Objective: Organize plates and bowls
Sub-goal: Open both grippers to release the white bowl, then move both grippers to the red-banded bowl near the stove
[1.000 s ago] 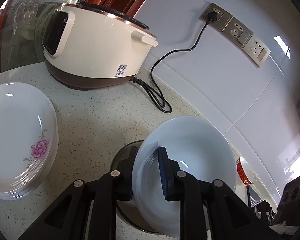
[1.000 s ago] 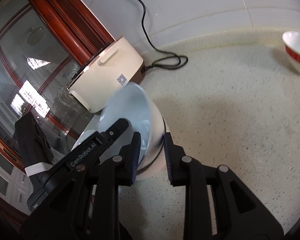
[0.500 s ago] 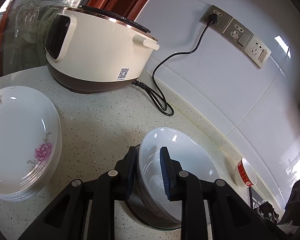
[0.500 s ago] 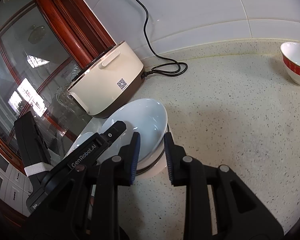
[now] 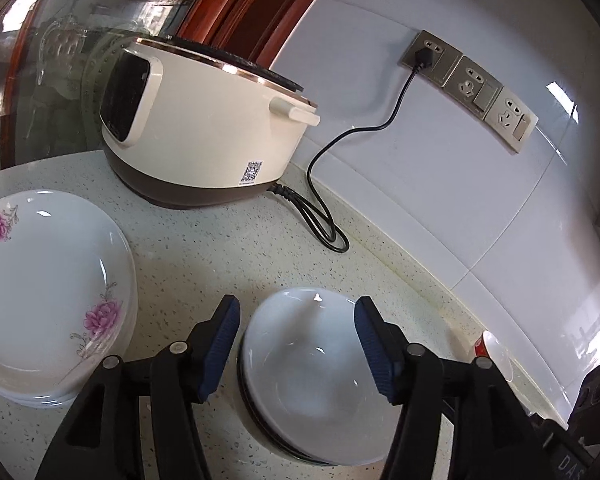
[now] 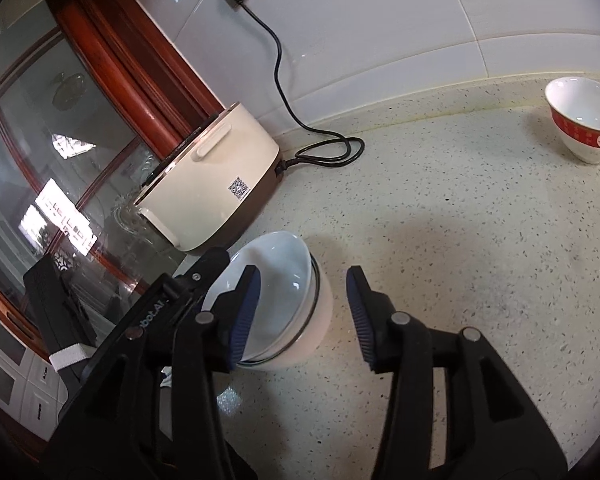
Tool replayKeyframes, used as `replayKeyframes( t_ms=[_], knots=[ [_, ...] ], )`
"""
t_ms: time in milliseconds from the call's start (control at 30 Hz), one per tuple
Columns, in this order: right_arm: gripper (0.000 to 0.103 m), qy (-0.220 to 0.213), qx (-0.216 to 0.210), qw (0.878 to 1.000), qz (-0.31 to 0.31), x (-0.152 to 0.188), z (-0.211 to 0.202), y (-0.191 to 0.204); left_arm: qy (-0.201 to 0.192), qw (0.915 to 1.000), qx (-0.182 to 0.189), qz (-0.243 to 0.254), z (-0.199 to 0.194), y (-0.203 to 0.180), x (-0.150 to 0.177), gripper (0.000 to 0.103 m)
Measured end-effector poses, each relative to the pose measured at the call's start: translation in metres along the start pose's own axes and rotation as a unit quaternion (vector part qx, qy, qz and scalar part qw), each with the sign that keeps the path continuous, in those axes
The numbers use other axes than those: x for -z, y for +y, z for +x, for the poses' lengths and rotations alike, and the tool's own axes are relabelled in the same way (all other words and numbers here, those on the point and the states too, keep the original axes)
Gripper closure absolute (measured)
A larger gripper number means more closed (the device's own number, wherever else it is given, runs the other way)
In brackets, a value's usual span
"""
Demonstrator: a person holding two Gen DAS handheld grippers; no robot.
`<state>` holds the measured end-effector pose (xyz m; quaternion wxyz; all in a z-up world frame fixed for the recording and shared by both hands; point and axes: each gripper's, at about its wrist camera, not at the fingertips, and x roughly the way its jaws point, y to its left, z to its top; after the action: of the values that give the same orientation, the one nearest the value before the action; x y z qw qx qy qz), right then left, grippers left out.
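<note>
On the speckled counter point(image 5: 204, 264), I am opening both my left gripper point(image 5: 296, 346) and right gripper point(image 6: 300, 312), releasing the white bowl point(image 5: 312, 364) onto its stack.

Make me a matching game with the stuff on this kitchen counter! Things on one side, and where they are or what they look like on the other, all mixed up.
Things:
1. flower plates
2. small bowl
3. white bowl
4. black cord

Descriptions:
A. plugged into the wall socket
B. nested on top of the bowl stack
C. red band round the outside
D. stacked, with pink blossoms

Pairs: 1-D, 2-C, 3-B, 4-A
</note>
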<state>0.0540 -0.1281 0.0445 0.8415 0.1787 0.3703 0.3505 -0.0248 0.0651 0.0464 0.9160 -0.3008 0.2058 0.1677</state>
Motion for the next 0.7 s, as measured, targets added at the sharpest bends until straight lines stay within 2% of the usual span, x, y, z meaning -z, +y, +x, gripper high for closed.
replayKeyframes(
  t_ms=[67,200,300,400,600,700],
  knots=[
    [0.045,-0.006,0.005,1.0,0.008,-0.002,-0.002,-0.004,-0.007,1.0,0.003,-0.004,-0.003,0.001,-0.001,0.039],
    [0.042,-0.025,0.017,0.998,0.047,-0.011,-0.013,-0.024,-0.04,0.9992,0.0,0.002,-0.016,-0.002,-0.002,0.022],
    [0.041,-0.041,0.031,0.995,0.087,-0.018,-0.023,-0.045,-0.057,0.9978,0.003,0.034,-0.021,-0.015,0.001,0.02],
    [0.041,-0.067,0.064,0.989,0.113,-0.027,-0.037,-0.066,-0.054,0.9958,0.013,0.072,-0.022,-0.03,0.007,0.02],
    [0.037,-0.137,0.142,0.965,0.173,-0.043,-0.079,-0.118,-0.045,0.9911,0.029,0.122,-0.022,-0.054,0.017,0.02],
    [0.037,-0.159,0.177,0.946,0.221,-0.044,-0.097,-0.149,-0.012,0.988,0.054,0.144,-0.017,-0.072,0.023,0.017]
  ],
)
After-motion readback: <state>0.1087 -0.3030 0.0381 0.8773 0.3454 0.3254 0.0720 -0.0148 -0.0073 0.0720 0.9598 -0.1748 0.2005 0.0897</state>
